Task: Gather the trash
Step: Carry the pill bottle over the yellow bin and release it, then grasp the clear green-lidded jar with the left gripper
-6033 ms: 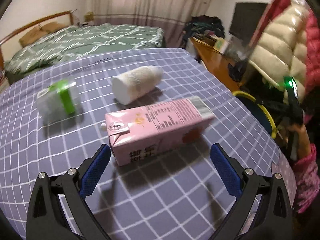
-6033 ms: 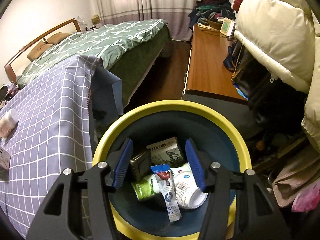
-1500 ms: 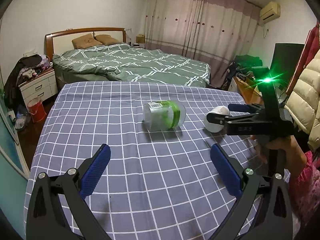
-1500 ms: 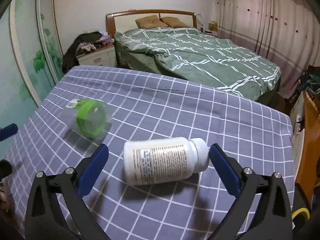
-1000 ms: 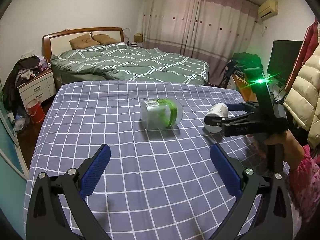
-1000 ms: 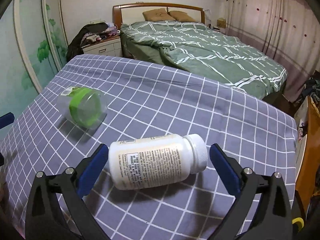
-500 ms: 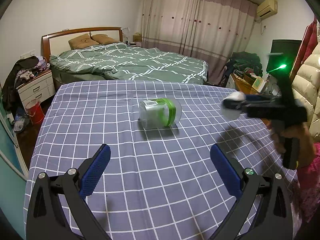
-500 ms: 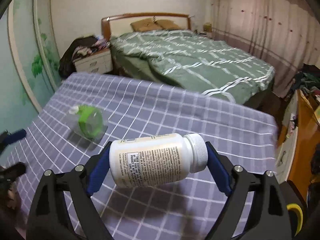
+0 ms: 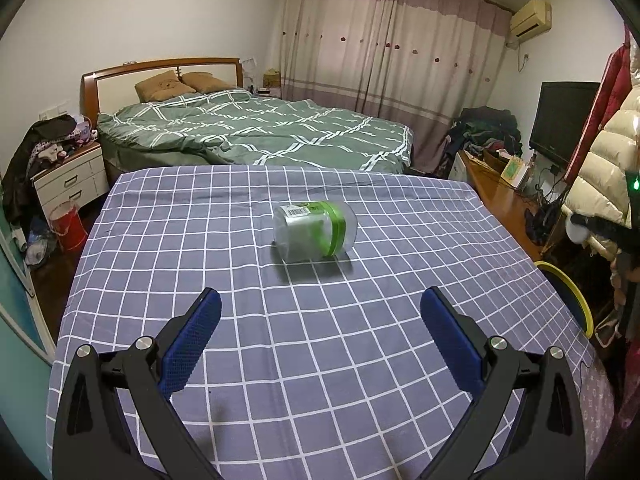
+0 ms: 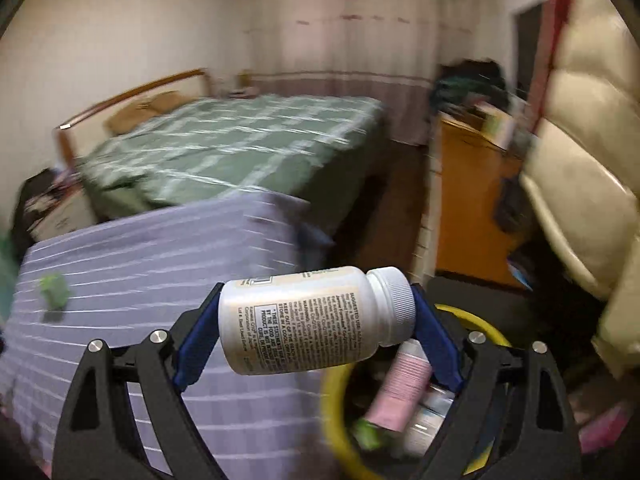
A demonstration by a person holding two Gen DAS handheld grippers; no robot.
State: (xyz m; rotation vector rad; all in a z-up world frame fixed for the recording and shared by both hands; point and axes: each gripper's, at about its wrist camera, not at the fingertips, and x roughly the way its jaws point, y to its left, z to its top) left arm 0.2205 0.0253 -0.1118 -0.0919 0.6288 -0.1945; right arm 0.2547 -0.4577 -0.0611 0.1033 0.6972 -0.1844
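Note:
My right gripper (image 10: 316, 320) is shut on a white pill bottle (image 10: 312, 320), held sideways in the air above the table's right edge, close to the yellow-rimmed trash bin (image 10: 476, 320). A pink carton (image 10: 404, 388) and other trash lie in the bin. A clear jar with a green band (image 9: 316, 230) lies on its side on the purple checked table (image 9: 200, 240); it shows small and blurred in the right wrist view (image 10: 54, 290). My left gripper (image 9: 320, 328) is open and empty, above the table in front of the jar.
The bin's rim (image 9: 568, 292) shows beyond the table's right edge. A bed (image 9: 260, 132) stands behind the table, a wooden desk (image 9: 500, 188) and hanging coats (image 9: 600, 184) at the right, a nightstand (image 9: 68, 180) at the left.
My right gripper closed on the white bottle, lifted it off the table and swung right toward the bin. The left gripper stayed open over the table.

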